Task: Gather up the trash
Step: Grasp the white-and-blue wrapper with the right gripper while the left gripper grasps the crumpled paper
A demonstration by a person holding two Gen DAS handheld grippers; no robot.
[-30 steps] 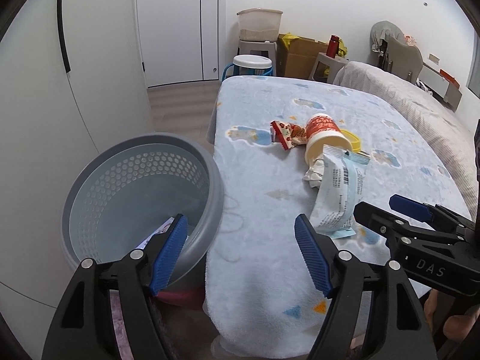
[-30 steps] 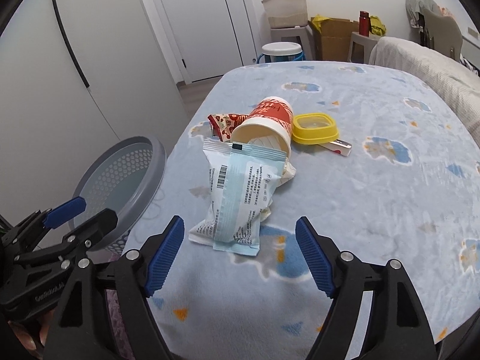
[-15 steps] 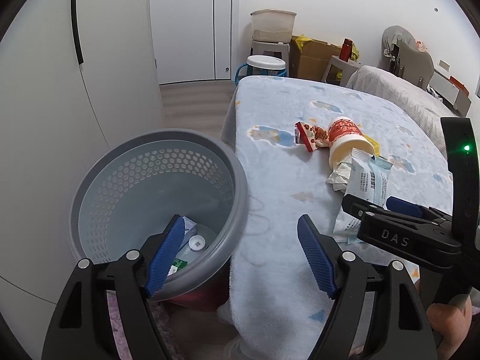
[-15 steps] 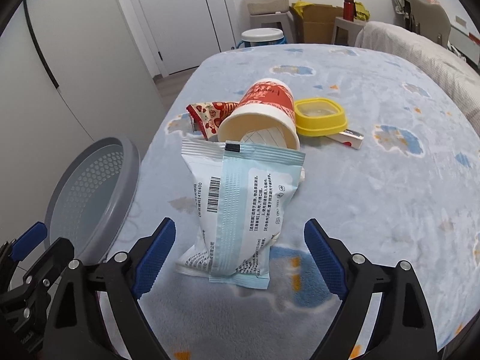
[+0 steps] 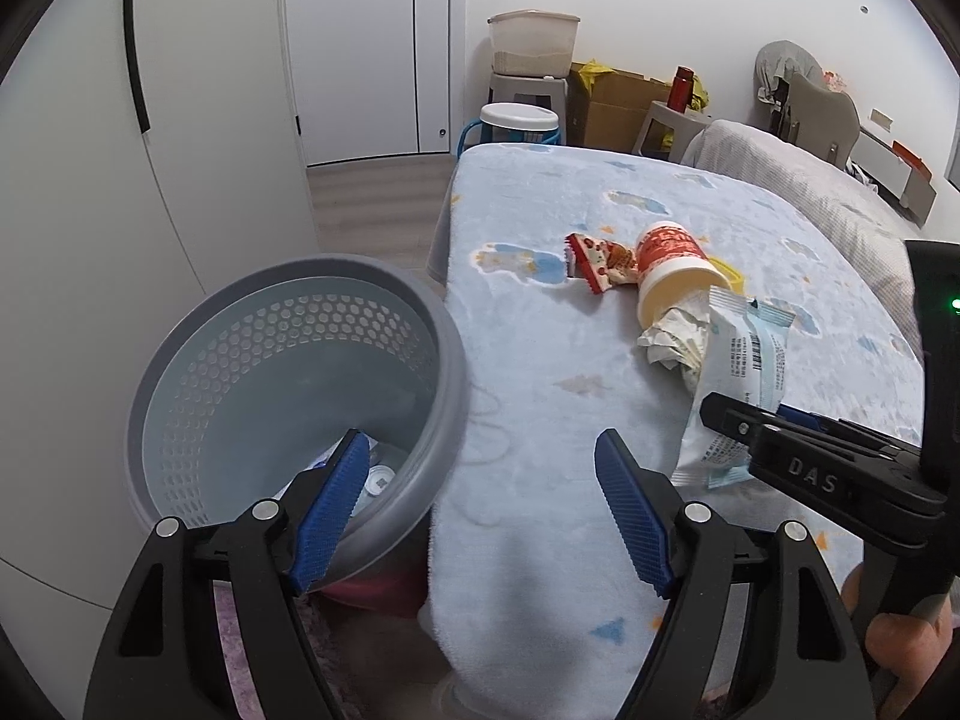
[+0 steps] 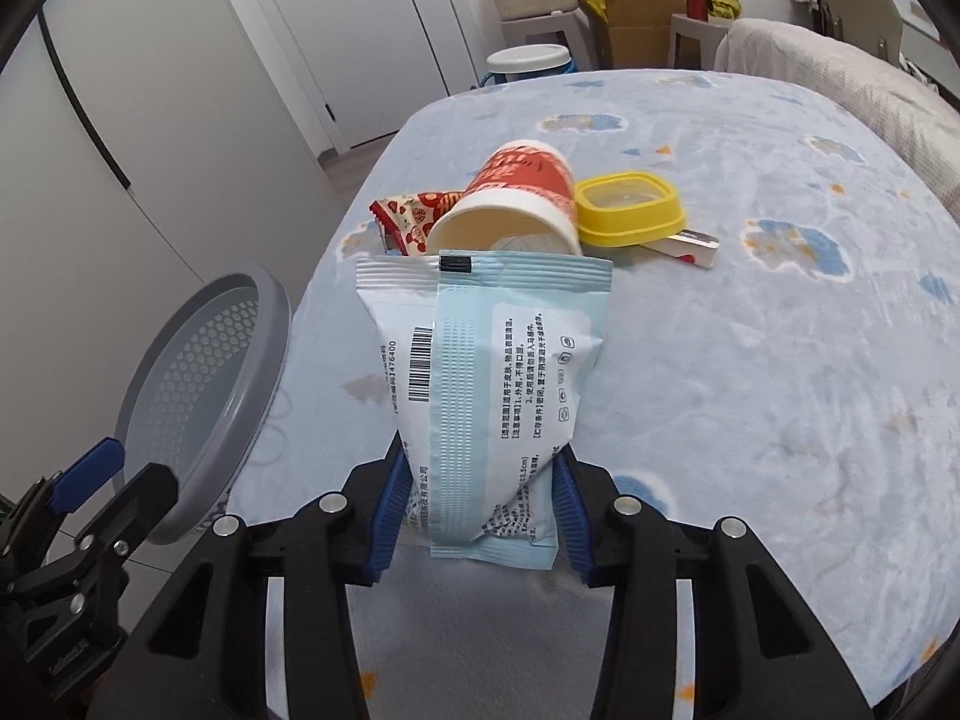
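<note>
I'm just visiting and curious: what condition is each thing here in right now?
Right gripper: jaws closing, pads against the packet.
Blue wipes packet: pinched at its near end.
Left gripper: open, empty.
Grey basket: upright, some trash inside.
Red paper cup: on its side, mouth open.
Yellow container: lid on.
Door: shut.

The right claw [image 6: 480,507] points steeply down, its jaws closing, with the blue pads [image 6: 390,510] pressed on both sides of a pale packet's [image 6: 486,384] lower end. The left claw [image 5: 480,516] also tilts down, its jaws spread wide and bare. A hand [image 5: 906,648] grips the right claw's handle at the lower right of the left view.
</note>
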